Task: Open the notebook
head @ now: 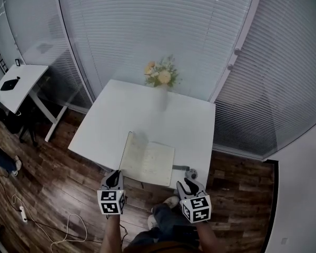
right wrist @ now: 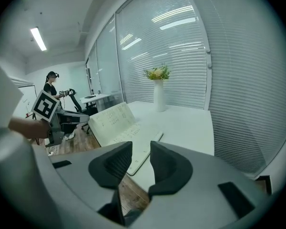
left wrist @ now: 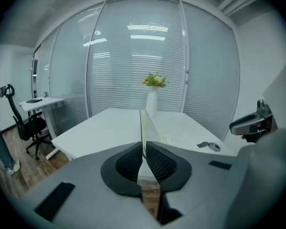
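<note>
The notebook [head: 150,164] lies spread on the white table [head: 147,115] by its front edge, pages with handwriting facing up. Its left cover [head: 126,153] stands nearly upright. My left gripper [head: 116,177] is shut on that cover's lower edge; in the left gripper view the thin cover [left wrist: 143,126] rises edge-on from between the pads [left wrist: 157,162]. My right gripper [head: 188,184] hovers off the table's front edge at the notebook's right corner, jaws open and empty. In the right gripper view the notebook [right wrist: 118,124] lies ahead and left of the right gripper [right wrist: 138,164].
A white vase of flowers [head: 161,76] stands at the table's far edge. A small grey tag with a round fob [head: 190,171] lies right of the notebook. A side desk [head: 18,86] and chair sit far left; cables [head: 52,228] cross the wooden floor. Blinds close off the back.
</note>
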`<state>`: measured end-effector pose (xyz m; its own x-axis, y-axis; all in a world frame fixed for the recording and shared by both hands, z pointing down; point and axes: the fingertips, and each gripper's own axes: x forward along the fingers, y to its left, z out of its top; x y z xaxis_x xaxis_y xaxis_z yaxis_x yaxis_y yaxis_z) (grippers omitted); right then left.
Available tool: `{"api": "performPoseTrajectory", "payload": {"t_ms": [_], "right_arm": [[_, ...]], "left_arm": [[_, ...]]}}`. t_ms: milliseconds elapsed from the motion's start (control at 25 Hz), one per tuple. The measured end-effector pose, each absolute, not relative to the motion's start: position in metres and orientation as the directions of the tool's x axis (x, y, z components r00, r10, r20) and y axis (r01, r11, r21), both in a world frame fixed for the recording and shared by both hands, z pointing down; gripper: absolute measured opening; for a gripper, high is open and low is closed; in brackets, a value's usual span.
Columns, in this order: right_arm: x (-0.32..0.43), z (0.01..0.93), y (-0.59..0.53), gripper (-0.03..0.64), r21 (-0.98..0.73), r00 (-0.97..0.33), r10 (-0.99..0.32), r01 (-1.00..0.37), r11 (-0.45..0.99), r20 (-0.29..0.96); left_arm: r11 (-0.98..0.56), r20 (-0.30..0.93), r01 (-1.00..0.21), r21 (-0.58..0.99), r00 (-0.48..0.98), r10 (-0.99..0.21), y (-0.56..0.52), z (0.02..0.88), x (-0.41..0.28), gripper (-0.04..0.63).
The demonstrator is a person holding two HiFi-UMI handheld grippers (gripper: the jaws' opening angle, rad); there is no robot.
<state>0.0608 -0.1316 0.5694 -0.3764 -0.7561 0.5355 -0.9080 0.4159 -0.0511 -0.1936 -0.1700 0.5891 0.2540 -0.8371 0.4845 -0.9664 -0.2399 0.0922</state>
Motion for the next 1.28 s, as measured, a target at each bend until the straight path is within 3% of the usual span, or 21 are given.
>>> {"api": "performPoseTrajectory", "payload": {"t_ms": [720,1080,1280], "right_arm": [[0.083,0.594,-0.155,0.1,-0.073,-0.36,-0.737,-0.917,0.391,0.572],[0.079,0.595,-0.162,0.014,-0.037,-0.342,-0.76,-0.921,0.388,0.553],[0.074,0.595,-0.157,0.014,-0.009,-0.343,-0.753,-0.912,0.409,0.562]], "left_arm": [[-0.023,0.641,-0.975,0.222,0.164,-0.75,-0.161,0.682,-0.222,0.069],[-0.091,0.699,-0.974,0.207,0.212,-0.683,-0.147,0.709,-0.195,0.075],[-0.152,0.709,-0.983,0.103,0.179,-0.682,-0.148,0.707,-0.193,0.078]]}}
